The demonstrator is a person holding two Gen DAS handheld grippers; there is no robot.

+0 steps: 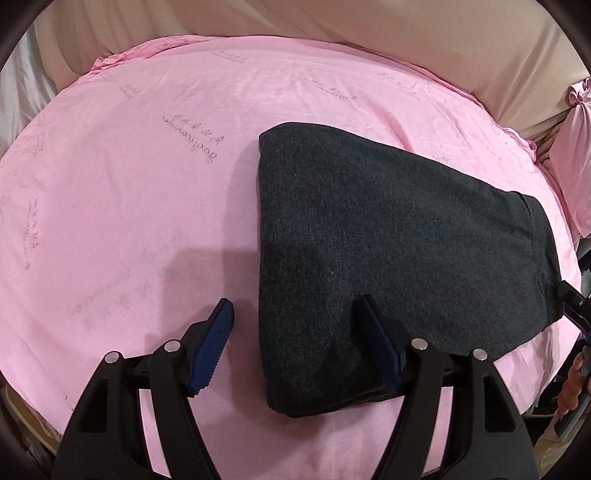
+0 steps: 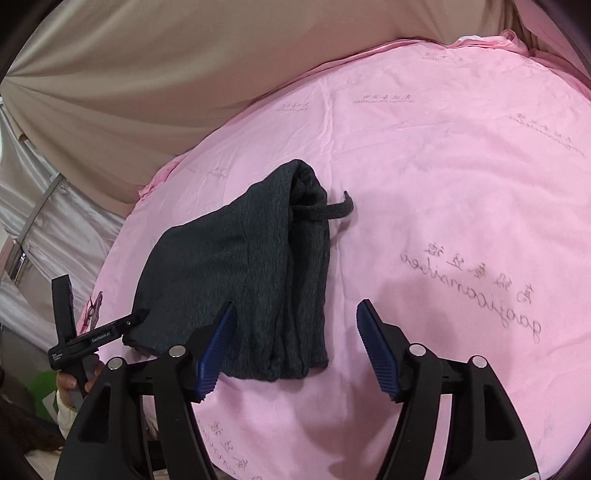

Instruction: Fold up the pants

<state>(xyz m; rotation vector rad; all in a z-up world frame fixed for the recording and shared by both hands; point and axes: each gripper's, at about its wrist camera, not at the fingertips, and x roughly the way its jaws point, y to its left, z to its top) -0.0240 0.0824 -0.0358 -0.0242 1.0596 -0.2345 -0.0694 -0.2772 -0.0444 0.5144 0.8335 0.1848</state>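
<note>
Left wrist view: blue ribbed pads of the left hand-held gripper (image 1: pixel 295 345) spread wide apart, gripping nothing, one pad (image 1: pixel 212 347) over bare sheet, the other pad over the near corner of the pants (image 1: pixel 388 258). Dark grey knit pants folded into a compact bundle, lying flat on the pink bedsheet (image 1: pixel 129 203), right of centre, folded edge facing left, hem band toward the right. Faint grey script printed across the sheet. Beige fabric (image 1: pixel 332 26) beyond the sheet's far edge. Tip of the other gripper just at the bundle's right edge.

Right wrist view: right hand-held gripper (image 2: pixel 295 349) likewise gaping, empty, its left pad (image 2: pixel 218 356) over the near end of the pants (image 2: pixel 236 269), its right pad over bare pink bedsheet (image 2: pixel 461 184). Bundle's stacked layers visible along the right side; drawstring (image 2: pixel 328 210) sticking out at the far end onto the sheet. Left hand-held gripper (image 2: pixel 92 332) at the bundle's left corner, contact unclear. Beige fabric (image 2: pixel 147 74) behind.
</note>
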